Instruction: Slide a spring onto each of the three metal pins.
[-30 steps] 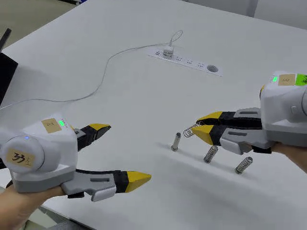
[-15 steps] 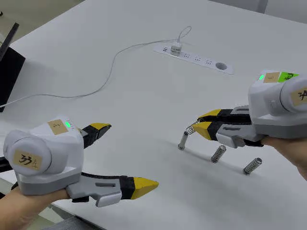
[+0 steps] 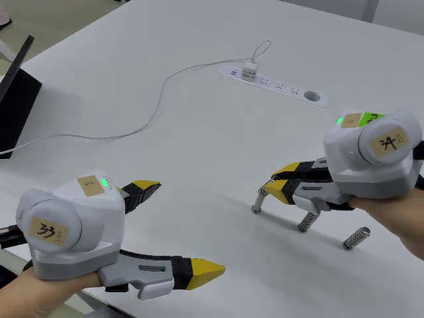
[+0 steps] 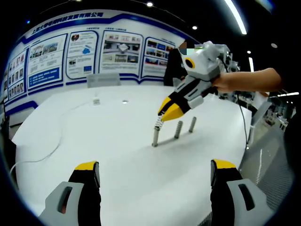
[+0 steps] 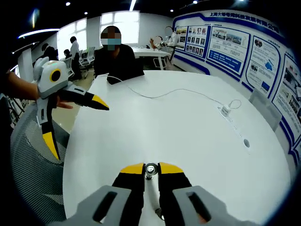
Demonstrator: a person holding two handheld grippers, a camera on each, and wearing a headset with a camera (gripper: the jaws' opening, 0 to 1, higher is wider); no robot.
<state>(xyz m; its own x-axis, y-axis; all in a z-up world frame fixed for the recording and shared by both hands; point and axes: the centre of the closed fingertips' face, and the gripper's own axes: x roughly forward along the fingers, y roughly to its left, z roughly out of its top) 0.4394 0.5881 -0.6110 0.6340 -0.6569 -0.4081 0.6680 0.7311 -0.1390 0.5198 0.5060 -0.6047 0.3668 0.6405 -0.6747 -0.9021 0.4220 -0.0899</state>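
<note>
Two of three done: the middle pin (image 3: pixel 307 221) and right pin (image 3: pixel 356 238), at 4 o'clock, carry springs; my right gripper (image 3: pixel 273 183), closed on the last spring (image 3: pixel 264 192), caps the bare pin (image 3: pixel 256 204), while my left gripper (image 3: pixel 187 227) gapes wide at 7 o'clock.

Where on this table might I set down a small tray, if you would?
Bare: the broad stretch of table between the cable, the power strip and the pins, and the patch between the left claw and the pins. Crowded: around the pins, where the right claw holds a spring.
</note>
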